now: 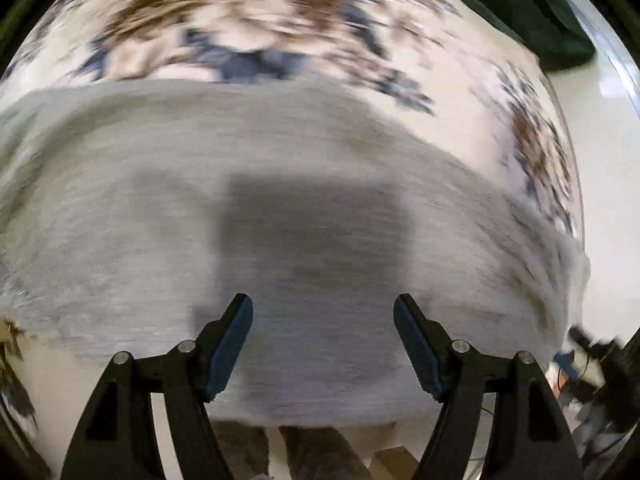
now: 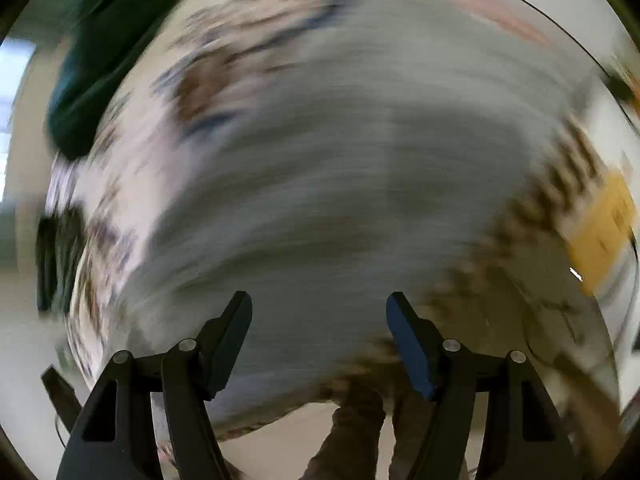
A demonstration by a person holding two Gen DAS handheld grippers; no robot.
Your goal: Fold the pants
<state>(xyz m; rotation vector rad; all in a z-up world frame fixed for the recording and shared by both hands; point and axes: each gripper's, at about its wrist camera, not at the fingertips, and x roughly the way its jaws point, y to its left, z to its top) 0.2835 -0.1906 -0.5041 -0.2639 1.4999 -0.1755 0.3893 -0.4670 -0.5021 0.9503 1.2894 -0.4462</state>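
Claws first: the left claw [image 1: 323,342] stands spread with nothing between its 2 fingers, above the gray pants [image 1: 280,200], which lie flat across the floral cloth [image 1: 248,12] on the round bench [image 1: 600,184]. The right claw [image 2: 319,340] is spread too, empty, over the same blurred gray fabric [image 2: 320,168]. A dark green cushion [image 1: 532,4] sits at 1 o'clock beyond the bench.
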